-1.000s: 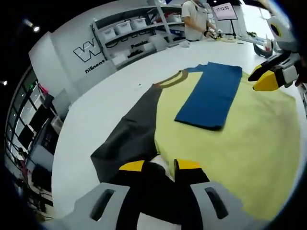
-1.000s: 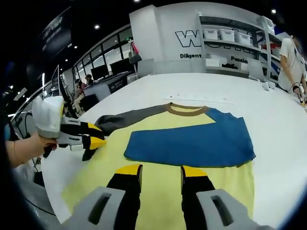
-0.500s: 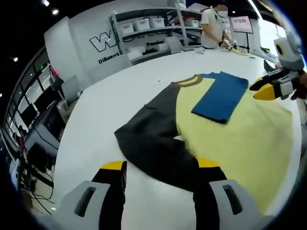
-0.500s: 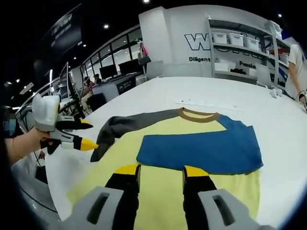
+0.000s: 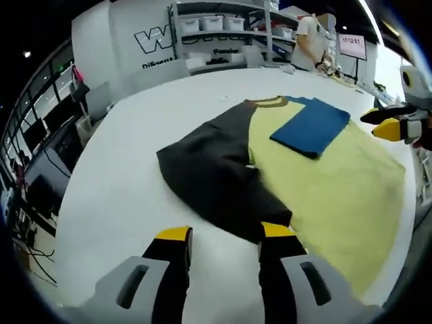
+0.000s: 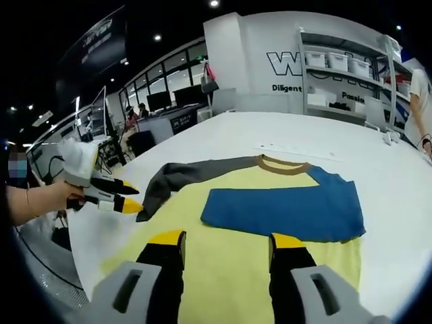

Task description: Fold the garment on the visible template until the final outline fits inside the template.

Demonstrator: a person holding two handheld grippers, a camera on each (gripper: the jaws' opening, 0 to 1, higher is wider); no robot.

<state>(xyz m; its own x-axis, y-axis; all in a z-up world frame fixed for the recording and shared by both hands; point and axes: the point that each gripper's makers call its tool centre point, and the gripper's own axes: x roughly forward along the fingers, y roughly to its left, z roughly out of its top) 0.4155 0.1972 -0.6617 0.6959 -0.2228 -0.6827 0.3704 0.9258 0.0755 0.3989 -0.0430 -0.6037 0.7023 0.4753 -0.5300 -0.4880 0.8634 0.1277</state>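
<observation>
Closest in, the left gripper point(image 5: 217, 237) had its jaws spread wide with nothing in them, hovering right at the cuff end of the dark sleeve point(image 5: 214, 177). Right gripper point(image 6: 223, 241) was open and empty too, over the yellow shirt point(image 6: 229, 260) lying flat on the white table point(image 6: 398, 196). Past that, the blue sleeve point(image 6: 283, 210) was already folded across the chest. I'd guess the dark sleeve was next: pinch just the cuff, lift low, lay it flat across without dragging the body.
</observation>
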